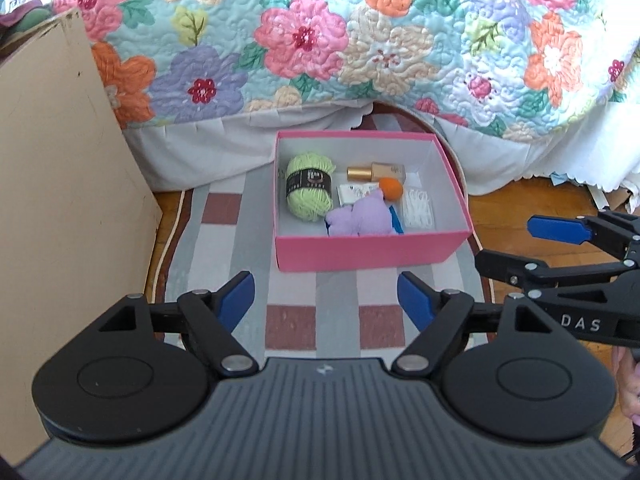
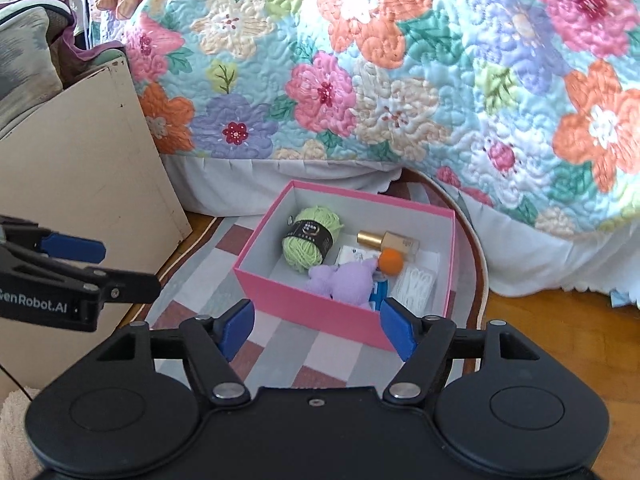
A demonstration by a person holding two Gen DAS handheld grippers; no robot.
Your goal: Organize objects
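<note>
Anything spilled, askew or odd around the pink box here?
Nothing stands out. The pink box sits flat on the checked rug with the green yarn, purple plush and gold-capped bottle inside; both tools are open and empty.

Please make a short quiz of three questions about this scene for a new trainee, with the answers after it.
1. True or false: the green yarn ball lies on the rug, outside the pink box.
2. Which thing touches the orange ball? A) purple plush toy B) yarn ball
3. Fill in: both the left gripper and right gripper are ____ and hold nothing.

Key: 1 false; 2 A; 3 open.
</note>
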